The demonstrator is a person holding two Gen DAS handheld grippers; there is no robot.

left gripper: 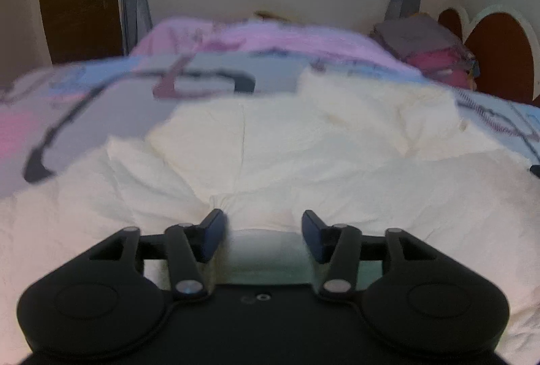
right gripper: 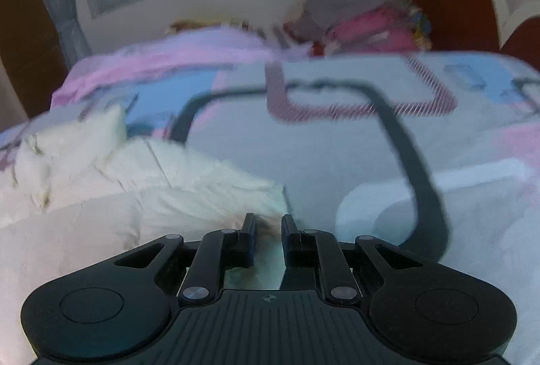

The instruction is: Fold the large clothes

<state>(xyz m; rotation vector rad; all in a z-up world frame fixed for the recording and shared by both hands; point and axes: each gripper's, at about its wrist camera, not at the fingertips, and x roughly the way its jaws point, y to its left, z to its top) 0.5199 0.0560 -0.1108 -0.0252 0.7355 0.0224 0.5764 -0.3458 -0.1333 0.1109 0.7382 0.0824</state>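
Your left gripper (left gripper: 264, 235) stands with its jaws apart, and no pad presses on anything. The white garment (left gripper: 303, 162) lies just under and ahead of it, and a small bunched pucker of that cloth sits right at the tip of the left-hand finger (left gripper: 212, 230). Nothing is held there.

Your right gripper (right gripper: 267, 238) has its jaws close together with only a narrow gap. A bit of the white cloth shows in that gap, at the garment's near right corner, but the blur leaves it unclear whether the pads truly pinch it; judge it as a probable light grip.

What matters for the coming move: from the right gripper the garment runs away to the left and forward, while the patterned bedspread (right gripper: 337, 145) lies bare ahead and to the right. From the left gripper the cloth spreads on both sides and ahead, with a raised lump, likely a hood or collar, at the far right. So the garment's long side seems to run across between your two tools, and the left one is the nearer to its middle. Any fold probably carries the near edge forward, away from you.
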